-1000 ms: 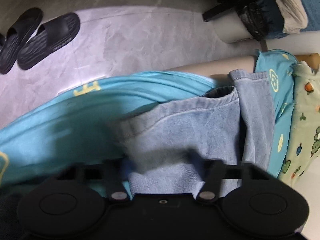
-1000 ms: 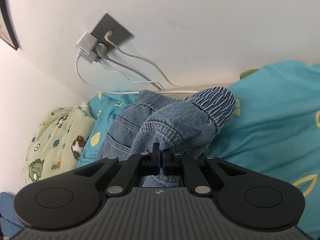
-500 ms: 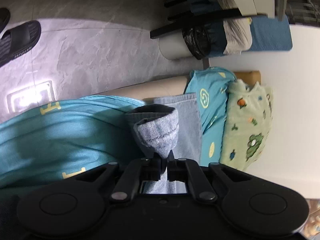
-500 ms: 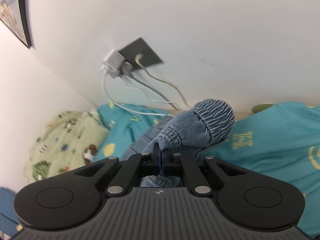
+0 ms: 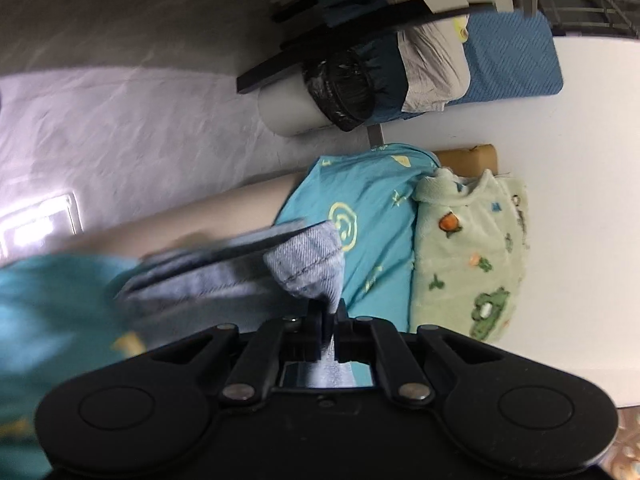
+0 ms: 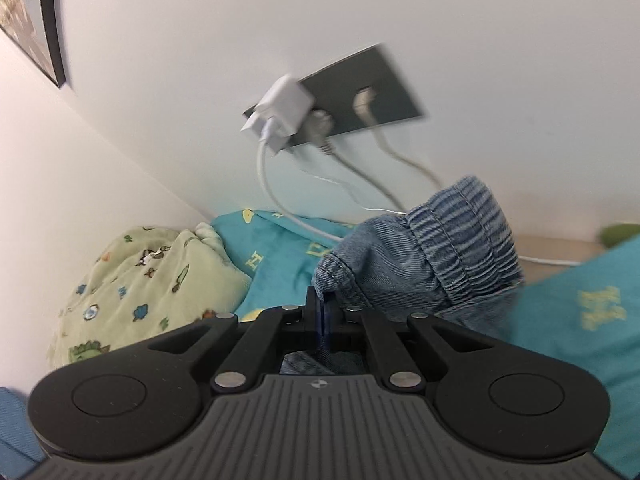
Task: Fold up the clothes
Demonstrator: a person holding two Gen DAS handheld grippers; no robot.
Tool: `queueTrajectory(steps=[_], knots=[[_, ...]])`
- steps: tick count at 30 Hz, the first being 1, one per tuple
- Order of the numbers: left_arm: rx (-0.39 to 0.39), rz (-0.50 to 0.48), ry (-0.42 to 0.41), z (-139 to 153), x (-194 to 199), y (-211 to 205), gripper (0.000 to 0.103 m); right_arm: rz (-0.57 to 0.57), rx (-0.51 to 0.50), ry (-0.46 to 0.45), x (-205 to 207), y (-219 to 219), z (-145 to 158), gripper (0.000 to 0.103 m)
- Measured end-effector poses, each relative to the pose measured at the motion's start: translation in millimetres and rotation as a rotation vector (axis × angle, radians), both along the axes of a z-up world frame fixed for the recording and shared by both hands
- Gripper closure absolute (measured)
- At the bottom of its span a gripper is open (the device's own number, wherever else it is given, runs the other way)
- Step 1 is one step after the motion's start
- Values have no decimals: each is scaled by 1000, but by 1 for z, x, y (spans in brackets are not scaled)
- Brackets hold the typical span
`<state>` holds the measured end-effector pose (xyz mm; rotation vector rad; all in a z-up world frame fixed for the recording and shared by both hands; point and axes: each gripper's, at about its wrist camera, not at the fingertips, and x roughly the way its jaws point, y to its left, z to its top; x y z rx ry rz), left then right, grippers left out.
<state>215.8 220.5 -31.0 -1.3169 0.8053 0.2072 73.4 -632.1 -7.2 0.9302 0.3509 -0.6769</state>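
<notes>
- Left gripper (image 5: 329,312): we see both jaws pressed together on a fold of the denim garment (image 5: 308,264) — a stitched hem corner rises just above the fingertips, and the rest of the cloth trails off blurred to the left.
- Right gripper (image 6: 322,308): jaws clamped tight on the same denim (image 6: 424,256), here near the ribbed elastic waistband (image 6: 468,236), which bulges up and to the right of the tips.
- Pose: both grippers tilt downward over the bed; no hand or sleeve shows in either view.
- The denim hangs from the two grips above the teal sheet (image 5: 372,216), apart from it where we can see.
- Around, left view: a green printed blanket (image 5: 468,248) lies bunched just beside the teal bedding against the white wall; a white bin with a black liner (image 5: 316,100) stands on the grey floor (image 5: 120,120) beyond the bed edge.
- Around, right view: a grey wall socket (image 6: 360,92) with a white charger (image 6: 284,112) and cables trailing down — the raised waistband covers the cable ends. The green blanket (image 6: 152,272) sits in the corner.
</notes>
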Motion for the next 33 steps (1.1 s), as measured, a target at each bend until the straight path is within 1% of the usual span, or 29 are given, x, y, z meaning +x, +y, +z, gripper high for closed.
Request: queueTrajectory(steps=[3, 6, 9, 11, 13, 15, 16, 17, 18, 20, 21, 23, 25, 27, 28, 29, 30, 33], knots=[[55, -17, 20, -18, 48, -9, 99, 10, -26, 29, 49, -2, -16, 102], [121, -52, 45, -42, 88, -17, 99, 25, -65, 76, 94, -2, -43, 102], [195, -91, 75, -63, 118, -26, 99, 34, -86, 119, 127, -7, -75, 102], [203, -92, 97, -78, 126, -32, 99, 39, -109, 172, 141, -8, -98, 102], [217, -107, 104, -88, 130, -35, 98, 38, -114, 209, 147, -8, -116, 100], [246, -137, 96, -90, 132, -38, 97, 34, -103, 225, 145, -10, -127, 98], [252, -149, 88, -88, 131, -39, 92, 33, -100, 229, 143, -10, -130, 98], [256, -159, 80, -86, 129, -40, 83, 38, -100, 224, 140, -10, -130, 93], [264, -172, 66, -81, 126, -41, 77, 51, -101, 217, 138, -10, -128, 82], [283, -200, 35, -70, 116, -44, 54, 98, -107, 215, 134, -4, -119, 66], [293, -214, 20, -64, 112, -46, 51, 118, -130, 220, 131, 2, -112, 65], [296, -228, -18, -55, 95, -49, 45, 161, -193, 229, 124, 21, -97, 63], [283, -243, -39, -50, 76, -53, 43, 218, -242, 244, 117, 44, -85, 63], [243, -248, -37, -51, 55, -57, 41, 273, -343, 262, 109, 77, -70, 63], [218, -244, -37, -52, 44, -58, 41, 308, -394, 255, 104, 95, -63, 63], [198, -242, -38, -53, 33, -58, 39, 344, -424, 242, 99, 112, -57, 63], [187, -237, -36, -54, 24, -59, 39, 382, -424, 222, 95, 126, -52, 63], [188, -215, -22, -56, 2, -61, 38, 505, -389, 145, 83, 169, -42, 63]])
